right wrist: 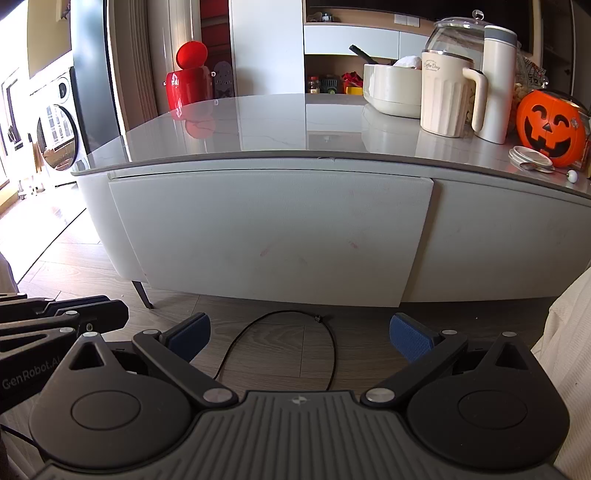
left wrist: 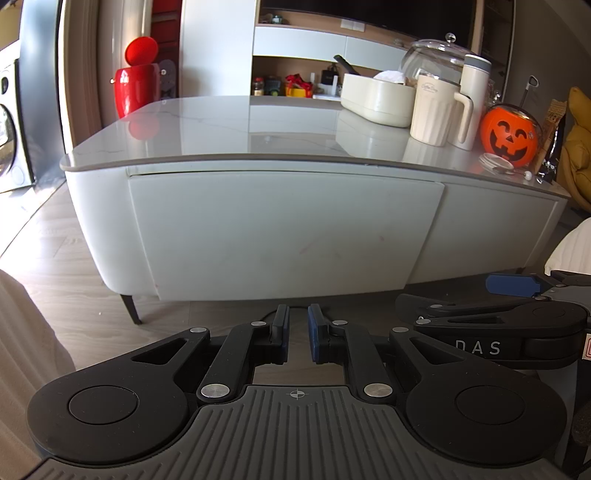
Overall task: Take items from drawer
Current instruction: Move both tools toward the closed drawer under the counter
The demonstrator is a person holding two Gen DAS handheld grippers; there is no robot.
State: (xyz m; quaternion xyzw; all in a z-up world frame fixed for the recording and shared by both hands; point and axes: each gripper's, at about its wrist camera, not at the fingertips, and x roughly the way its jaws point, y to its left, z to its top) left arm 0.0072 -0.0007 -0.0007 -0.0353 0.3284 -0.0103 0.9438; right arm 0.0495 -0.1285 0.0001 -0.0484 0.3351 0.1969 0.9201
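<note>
Drawer front [left wrist: 284, 229] set in the near side of a low white coffee table [left wrist: 236, 122], closed flush; long axis runs left-right, face toward both cameras, lower edge tapering inward. It takes the left and middle part of the table's side; a plain panel [right wrist: 509, 240] follows to its right. No handle visible. Surface matte white, with faint reddish smudges [right wrist: 352, 244] low on the face.

Left gripper [left wrist: 296, 334] low over the wood floor [left wrist: 74, 258], in front of the drawer and apart from it; blue-padded fingers nearly together with a narrow gap, nothing between them. Right gripper [right wrist: 299, 334] alongside it, fingers spread wide, empty. A black cable [right wrist: 332, 350] loops on the floor between the right fingers, short of the table.

Nothing stands between the grippers and the drawer face.

Tabletop, right end: cream ribbed mug [right wrist: 445, 94], tall cream tumbler [right wrist: 496, 81], glass jar with lid [right wrist: 456, 35], cream tray [right wrist: 391, 88], orange pumpkin bucket [right wrist: 550, 127] at the near right edge. Red bin [right wrist: 186, 79] beyond the far left corner. Washing machine [right wrist: 55, 125] at left. Dark table leg [right wrist: 142, 293] under the left end. White fabric [right wrist: 565, 350] at the right edge.
</note>
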